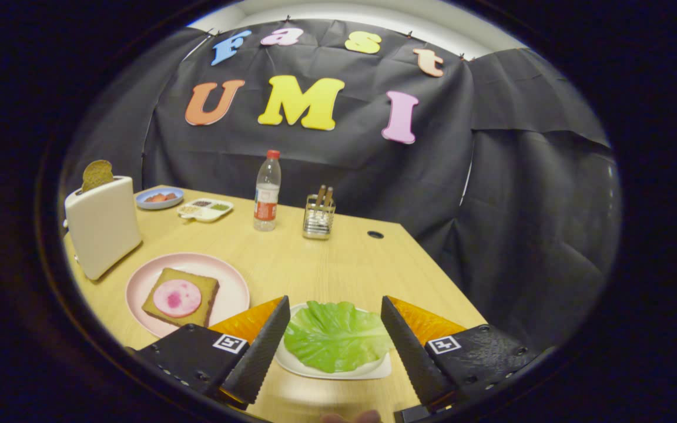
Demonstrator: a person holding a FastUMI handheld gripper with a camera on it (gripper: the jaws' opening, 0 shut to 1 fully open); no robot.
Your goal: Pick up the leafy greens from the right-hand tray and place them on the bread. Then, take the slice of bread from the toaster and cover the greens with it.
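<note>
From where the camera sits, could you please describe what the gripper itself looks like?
The gripper has two long, wedge-shaped black fingers with a finely ribbed inner face. Behind each finger sits a translucent orange piece, mounted on a black block with small round holes. Each block carries a small white square tag with a black pattern. No cables or sleeves can be made out.

A staged recording booth: black cloth wall (327, 147) draped behind a wooden table (327, 258) set with a toaster (102, 226).

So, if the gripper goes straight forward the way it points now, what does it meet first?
Most likely the leafy greens on their white tray; they lie between the open gripper's fingers, just ahead. Depth is unclear.
</note>
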